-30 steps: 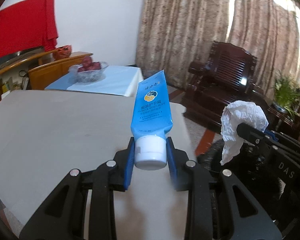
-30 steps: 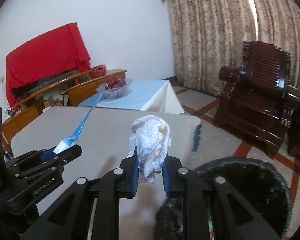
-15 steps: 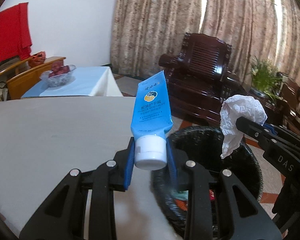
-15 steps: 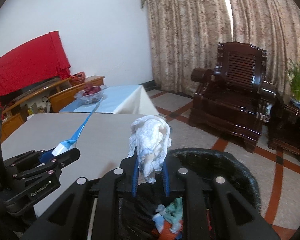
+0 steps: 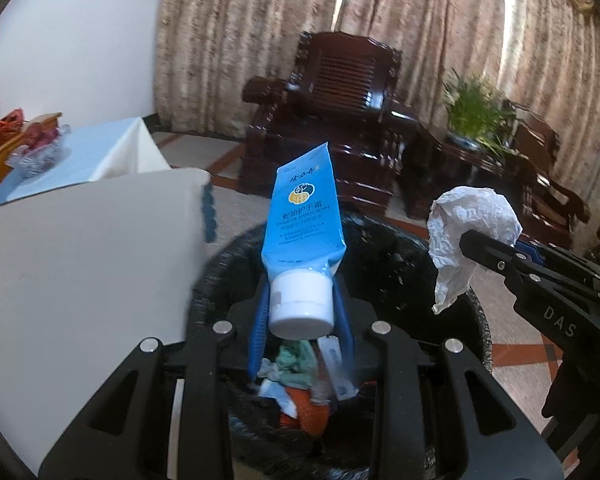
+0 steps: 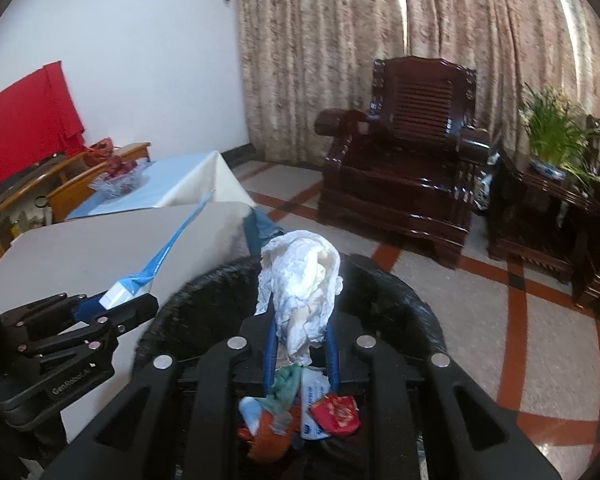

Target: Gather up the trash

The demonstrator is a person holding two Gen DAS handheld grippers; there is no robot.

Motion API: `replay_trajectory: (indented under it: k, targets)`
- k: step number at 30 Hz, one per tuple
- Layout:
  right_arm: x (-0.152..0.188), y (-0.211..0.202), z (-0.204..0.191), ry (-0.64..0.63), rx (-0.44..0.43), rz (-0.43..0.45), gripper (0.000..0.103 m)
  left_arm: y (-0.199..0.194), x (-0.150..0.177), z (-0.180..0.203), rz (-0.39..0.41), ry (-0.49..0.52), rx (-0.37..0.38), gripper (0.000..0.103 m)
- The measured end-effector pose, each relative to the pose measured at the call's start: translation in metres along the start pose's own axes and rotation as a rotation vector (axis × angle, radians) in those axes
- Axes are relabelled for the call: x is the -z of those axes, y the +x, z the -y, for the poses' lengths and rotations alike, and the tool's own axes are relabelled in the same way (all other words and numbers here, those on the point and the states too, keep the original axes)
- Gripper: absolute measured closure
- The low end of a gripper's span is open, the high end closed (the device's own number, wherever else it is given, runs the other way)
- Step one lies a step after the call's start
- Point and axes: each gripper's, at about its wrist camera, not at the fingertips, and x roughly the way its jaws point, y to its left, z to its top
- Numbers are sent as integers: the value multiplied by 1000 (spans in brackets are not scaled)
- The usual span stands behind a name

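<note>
My left gripper (image 5: 301,312) is shut on a blue hand cream tube (image 5: 303,216) with a white cap, held above the black trash bin (image 5: 400,256). My right gripper (image 6: 300,340) is shut on a crumpled white tissue (image 6: 302,280), also above the bin (image 6: 400,292). The bin holds several pieces of trash (image 6: 300,412). The right gripper with its tissue (image 5: 460,232) shows at the right of the left wrist view. The left gripper with the tube (image 6: 168,252) shows at the left of the right wrist view.
A grey table (image 5: 80,260) is at the left, its corner beside the bin. A dark wooden armchair (image 6: 412,172) and a potted plant (image 6: 552,136) stand behind on the tiled floor. A bowl of fruit (image 6: 120,176) sits on a blue-clothed table.
Both grippers have moved right, off the table, and now hang over the open trash bin. Both still hold their items.
</note>
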Motion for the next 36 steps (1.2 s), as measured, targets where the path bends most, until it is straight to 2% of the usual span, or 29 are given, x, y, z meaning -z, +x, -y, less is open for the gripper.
replay_trajectory:
  k: [4, 7, 9, 10, 11, 15, 20, 23, 25, 36]
  targets:
    - [11, 13, 13, 13, 18, -34, 84, 24, 6, 7, -36, 12, 29, 74]
    - [19, 25, 20, 7, 25, -66, 78, 42, 10, 10, -66, 22, 58, 74]
    - [24, 33, 22, 6, 34, -87, 75, 48, 10, 9, -74, 20, 67, 72]
    - [26, 36, 23, 5, 35, -99, 71, 51, 11, 8, -74, 15, 73, 64]
    - [28, 38, 22, 2, 38, -109, 57, 54, 10, 8, -72, 13, 75, 56]
    - [33, 40, 26, 16, 64, -105, 32, 53, 6, 3, -54, 22, 77, 50]
    - [31, 35, 28, 18, 90, -89, 9, 38, -1, -6, -5, 9, 44, 32]
    - [26, 28, 29, 29, 82, -69, 6, 24, -9, -12, 24, 8, 22, 25]
    - [20, 23, 27, 36, 62, -57, 6, 14, -11, -15, 44, 6, 8, 18]
    - [0, -8, -2, 17, -33, -3, 6, -50, -18, -36, 120, -18, -80, 10]
